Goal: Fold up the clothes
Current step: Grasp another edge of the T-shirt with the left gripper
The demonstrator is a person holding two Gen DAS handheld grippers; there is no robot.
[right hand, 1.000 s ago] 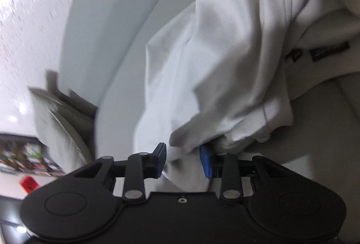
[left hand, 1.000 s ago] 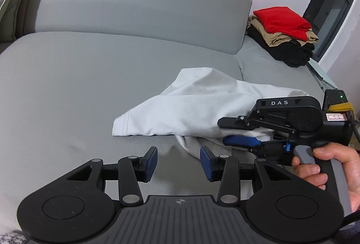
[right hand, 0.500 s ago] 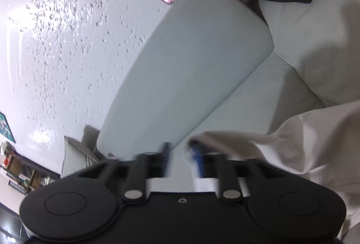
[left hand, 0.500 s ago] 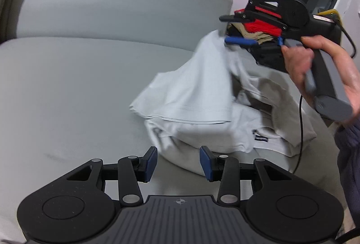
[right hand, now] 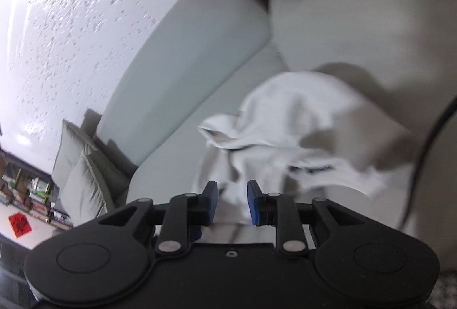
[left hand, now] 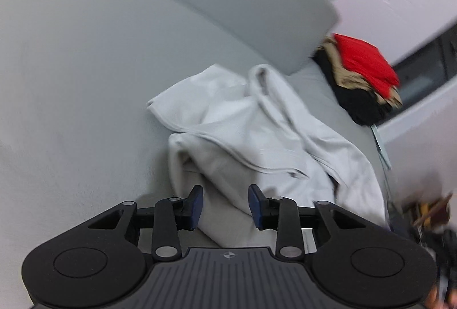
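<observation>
Grey sofa (left hand: 85, 58), textured white wall; one crumpled white garment (left hand: 257, 137) on seat.
Dark label on the garment is blurred, unreadable. One clothes pile (left hand: 362, 72) at 2 o'clock. Left gripper (left hand: 225, 206) and right gripper (right hand: 232, 202) are held parted, cloth between pads; grip cannot be told.

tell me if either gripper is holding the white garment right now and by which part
Neither holds it. The left gripper and right gripper both have their fingers apart, with the crumpled white garment lying loose on the sofa ahead of them.
</observation>
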